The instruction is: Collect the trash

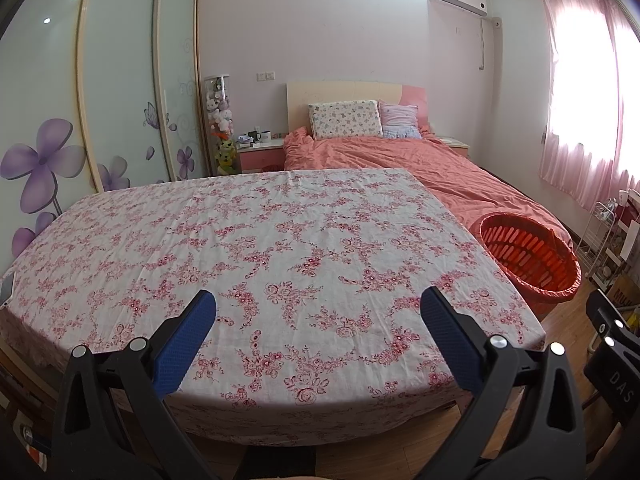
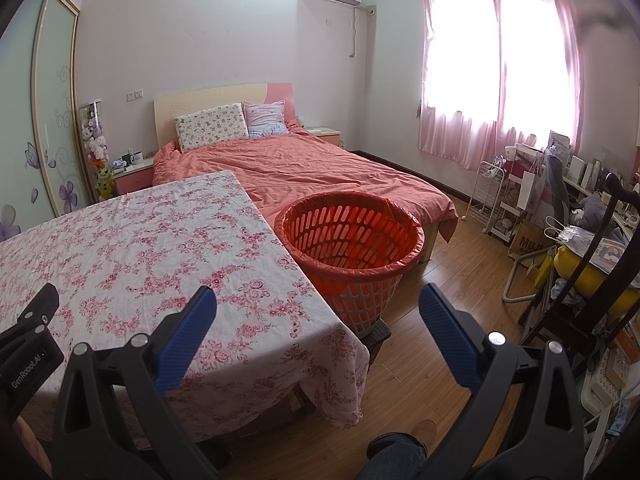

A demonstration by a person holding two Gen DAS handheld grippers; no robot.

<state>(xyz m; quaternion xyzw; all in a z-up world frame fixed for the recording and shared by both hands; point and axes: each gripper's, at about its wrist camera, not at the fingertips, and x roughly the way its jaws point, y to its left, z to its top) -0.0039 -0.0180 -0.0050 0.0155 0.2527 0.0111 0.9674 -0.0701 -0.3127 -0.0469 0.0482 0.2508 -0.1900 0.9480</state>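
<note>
Left gripper (image 1: 318, 306): level above the near edge of the table (image 1: 256, 240), jaws spread wide, nothing between them. Right gripper (image 2: 318, 306): same pose, jaws apart and empty, aimed past the table's right corner. The bin (image 2: 352, 240) stands at frame centre, just beside the table and before the bed (image 2: 320, 168). Its contents cannot be made out.
</note>
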